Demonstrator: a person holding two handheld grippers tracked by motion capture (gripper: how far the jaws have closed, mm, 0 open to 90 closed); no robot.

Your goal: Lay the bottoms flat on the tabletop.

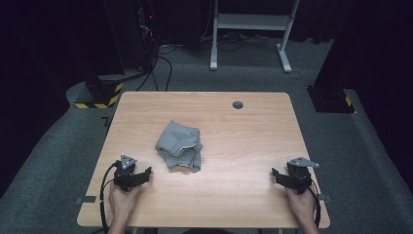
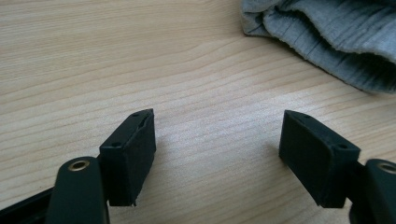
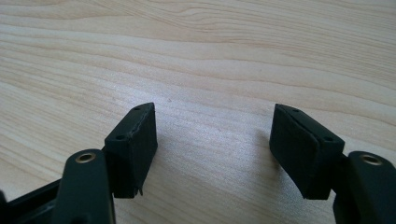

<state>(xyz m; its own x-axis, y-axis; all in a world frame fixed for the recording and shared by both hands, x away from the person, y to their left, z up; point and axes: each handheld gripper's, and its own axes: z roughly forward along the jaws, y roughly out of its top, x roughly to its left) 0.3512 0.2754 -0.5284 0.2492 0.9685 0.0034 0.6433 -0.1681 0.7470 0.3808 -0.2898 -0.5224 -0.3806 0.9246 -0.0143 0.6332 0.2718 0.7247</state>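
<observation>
A crumpled grey cloth (image 1: pixel 179 145) lies near the middle of the wooden table (image 1: pixel 234 131). In the left gripper view the cloth (image 2: pixel 327 37) fills the upper right corner, beyond the jaws. My left gripper (image 1: pixel 146 172) rests on the table at the front left, below and left of the cloth, open with nothing between its jaws; its gap (image 2: pixel 217 140) shows bare wood. At the front right my right gripper (image 1: pixel 275 173) points left toward the table's middle, open and empty (image 3: pixel 212 137).
A small dark round grommet (image 1: pixel 237 105) sits near the table's far edge. Beyond the table stand a white desk frame (image 1: pixel 251 29), cables on the grey carpet, and a black-and-yellow striped base (image 1: pixel 100 95) at the far left.
</observation>
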